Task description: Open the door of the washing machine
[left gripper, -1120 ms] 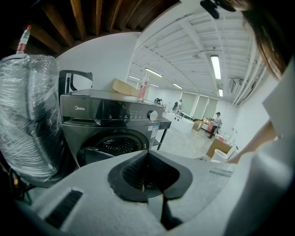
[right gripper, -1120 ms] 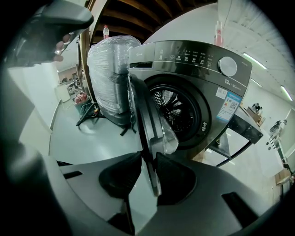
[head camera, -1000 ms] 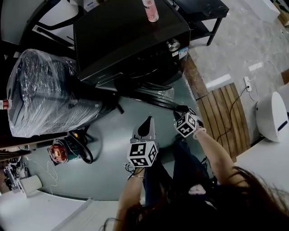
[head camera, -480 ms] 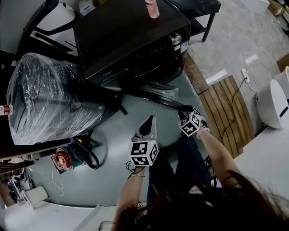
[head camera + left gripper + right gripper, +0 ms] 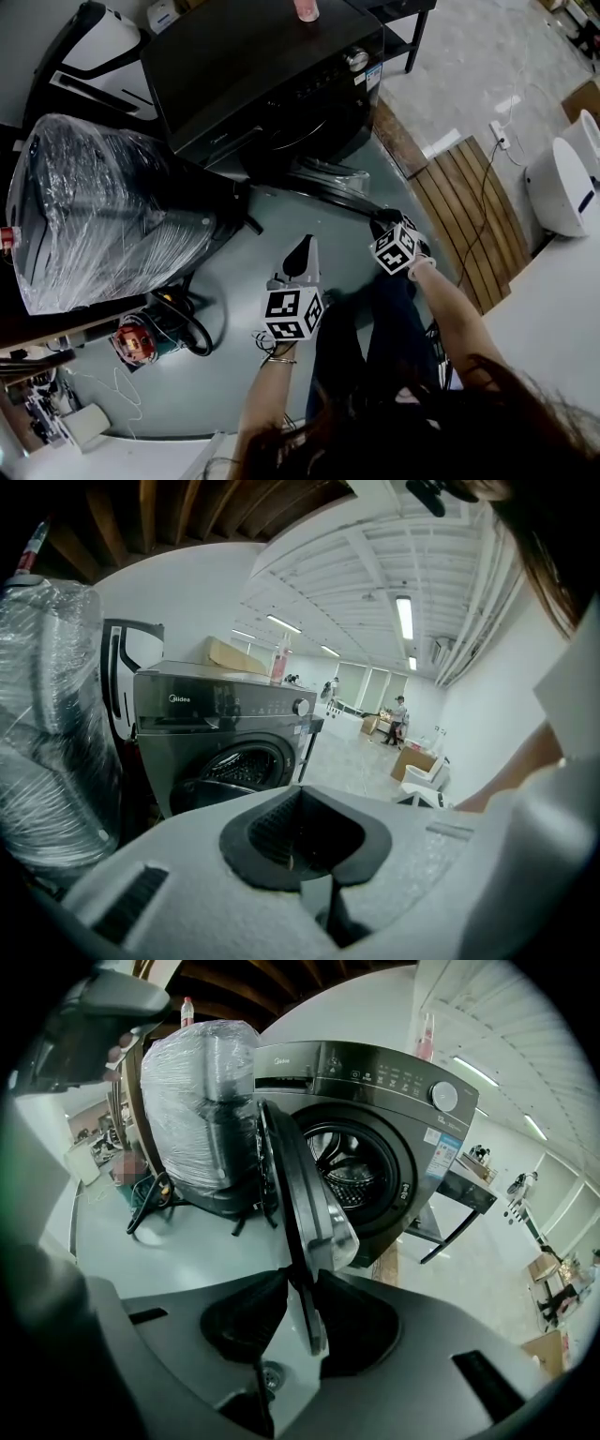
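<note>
Dark grey and front-loading, the washing machine [image 5: 262,84] stands at the far side of a grey-green floor [image 5: 272,234], its round door [image 5: 328,183] swung out from the drum opening toward the person. Seen from the head camera, the right gripper [image 5: 380,223] is at the door's free edge, with the marker cube just behind it. The right gripper view shows that edge running upright between the two dark pads [image 5: 248,1312], which are clenched on the door's rim; beyond it the steel drum [image 5: 352,1171] is exposed, and a round knob [image 5: 444,1097] sits on the control panel above.

The left gripper [image 5: 305,246] hangs over bare floor, beside the right one and apart from the door. Its own view shows the jaws drawn together with nothing between them, the machine's front in the background.

A bulky object wrapped in clear plastic film [image 5: 103,216] stands just left of the machine. A pink bottle [image 5: 307,9] rests on the machine's top. A slatted wooden panel [image 5: 469,216] lies on the floor to the right.
</note>
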`<state>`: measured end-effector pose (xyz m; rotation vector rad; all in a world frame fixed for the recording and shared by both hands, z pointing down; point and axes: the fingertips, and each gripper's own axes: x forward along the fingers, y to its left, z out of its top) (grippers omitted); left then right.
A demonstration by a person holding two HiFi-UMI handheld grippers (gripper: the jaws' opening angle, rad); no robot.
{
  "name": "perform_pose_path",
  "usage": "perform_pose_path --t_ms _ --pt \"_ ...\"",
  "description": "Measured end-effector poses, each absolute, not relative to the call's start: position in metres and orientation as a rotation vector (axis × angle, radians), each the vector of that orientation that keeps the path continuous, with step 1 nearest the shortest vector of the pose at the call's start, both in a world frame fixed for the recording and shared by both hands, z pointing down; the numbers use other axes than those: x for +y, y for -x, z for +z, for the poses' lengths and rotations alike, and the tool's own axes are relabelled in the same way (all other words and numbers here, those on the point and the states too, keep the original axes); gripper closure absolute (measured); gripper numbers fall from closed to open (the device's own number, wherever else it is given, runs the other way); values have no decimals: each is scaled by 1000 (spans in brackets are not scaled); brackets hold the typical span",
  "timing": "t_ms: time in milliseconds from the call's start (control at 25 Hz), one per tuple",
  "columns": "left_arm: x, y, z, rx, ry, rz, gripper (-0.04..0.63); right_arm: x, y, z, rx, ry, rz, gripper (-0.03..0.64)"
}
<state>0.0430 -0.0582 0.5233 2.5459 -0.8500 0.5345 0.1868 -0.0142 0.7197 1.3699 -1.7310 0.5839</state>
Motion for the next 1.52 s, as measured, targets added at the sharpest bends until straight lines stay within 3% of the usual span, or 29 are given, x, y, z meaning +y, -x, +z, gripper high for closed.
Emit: perform_pose_path --t_ms 800,1520 --pt "-38 15 538 -692 -2595 544 581 16 -139 724 -1606 -1497 625 522" --pt "-9 34 535 -882 -2491 517 581 34 -99 727 -1716 -1430 650 535"
